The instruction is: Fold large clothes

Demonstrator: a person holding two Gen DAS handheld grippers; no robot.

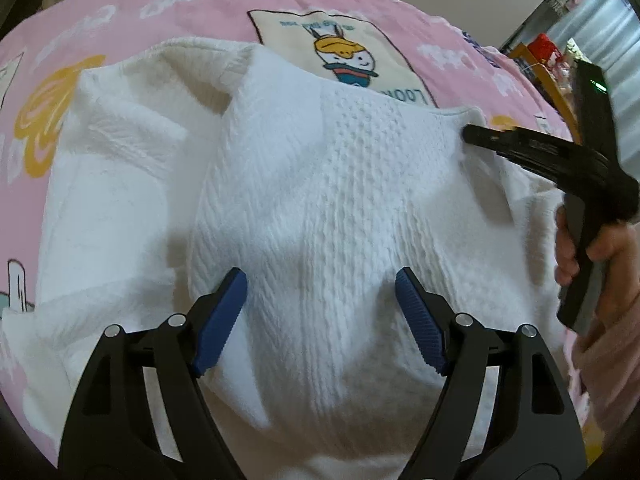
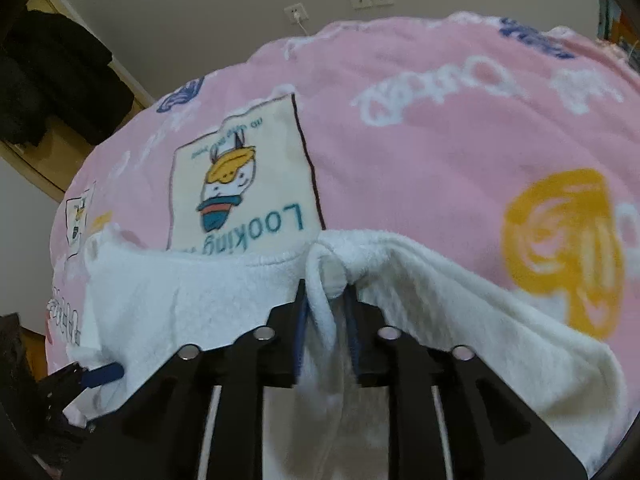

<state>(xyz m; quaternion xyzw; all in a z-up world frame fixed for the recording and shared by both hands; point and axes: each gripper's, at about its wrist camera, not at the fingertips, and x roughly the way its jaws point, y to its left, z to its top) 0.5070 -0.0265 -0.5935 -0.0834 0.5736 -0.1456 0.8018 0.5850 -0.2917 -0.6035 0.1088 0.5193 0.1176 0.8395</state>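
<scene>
On pink blanket (image 2: 440,152): right gripper (image 2: 326,300) pinches white sweater (image 1: 320,200) edge; left gripper (image 1: 320,312) jaws spread, empty.

Your left wrist view looks steeply down, close over the white knit garment (image 1: 320,200), while your right wrist view sits low at its far edge, facing across the pink blanket (image 2: 420,140) toward the wall; both share the cartoon patch (image 2: 244,184).

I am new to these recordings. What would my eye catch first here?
A white knitted sweater lies spread in the middle, on a pink cartoon-print blanket. The right tongs pinch its far edge, while the left tongs hang open over its near part.
</scene>
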